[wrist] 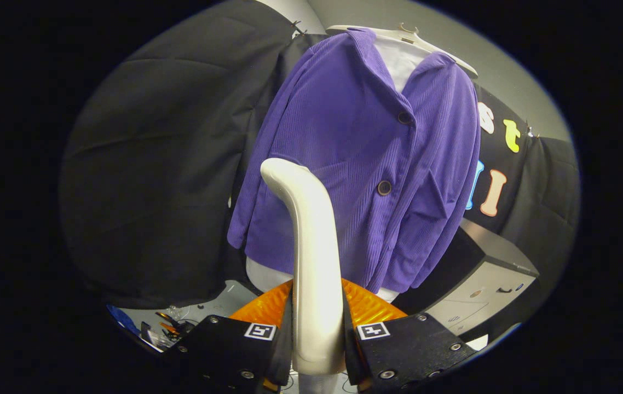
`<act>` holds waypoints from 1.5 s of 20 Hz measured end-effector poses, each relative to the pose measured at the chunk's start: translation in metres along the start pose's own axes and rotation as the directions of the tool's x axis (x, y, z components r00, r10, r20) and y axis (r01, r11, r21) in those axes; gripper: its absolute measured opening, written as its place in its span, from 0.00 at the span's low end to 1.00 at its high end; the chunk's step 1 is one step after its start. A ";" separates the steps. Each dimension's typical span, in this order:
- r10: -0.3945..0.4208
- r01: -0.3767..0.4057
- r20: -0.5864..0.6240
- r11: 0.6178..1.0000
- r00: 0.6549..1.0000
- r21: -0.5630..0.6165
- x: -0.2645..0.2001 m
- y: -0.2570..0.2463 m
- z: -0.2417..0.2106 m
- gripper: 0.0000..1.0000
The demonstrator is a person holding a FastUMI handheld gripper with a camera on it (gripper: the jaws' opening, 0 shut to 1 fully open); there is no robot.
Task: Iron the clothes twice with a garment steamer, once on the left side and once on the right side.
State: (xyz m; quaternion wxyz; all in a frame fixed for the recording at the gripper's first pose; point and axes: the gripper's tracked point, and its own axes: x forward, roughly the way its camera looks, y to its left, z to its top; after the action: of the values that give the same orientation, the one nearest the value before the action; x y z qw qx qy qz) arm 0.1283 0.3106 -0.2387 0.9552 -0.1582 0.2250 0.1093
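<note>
A purple corduroy jacket [355, 164] with two dark buttons hangs on a white hanger [415, 38] over a white shirt, in front of the black cloth wall. My gripper [317, 306] is shut on the white handle of the garment steamer [311, 241], which rises between the fingers and curves at its top toward the jacket's left half, near the lower left front panel. Whether the steamer's head touches the fabric I cannot tell.
A grey cabinet [481, 290] with a dark top stands to the right, below the jacket's hem. At the lower left lies a white surface with small tools and a blue item [163, 325]. Black cloth hangs to the left of the jacket.
</note>
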 end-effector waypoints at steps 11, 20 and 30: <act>0.026 0.014 -0.146 0.964 0.989 0.265 -0.073 -0.088 -0.077 0.40; -0.183 0.159 0.022 0.903 0.983 0.400 -0.147 -0.272 -0.005 0.39; -0.525 0.400 0.299 0.829 0.797 0.390 -0.212 -0.404 0.082 0.39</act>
State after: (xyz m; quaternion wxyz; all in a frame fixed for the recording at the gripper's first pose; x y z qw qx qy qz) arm 0.0885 -0.0636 0.0319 0.9900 -0.0334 -0.0038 -0.1374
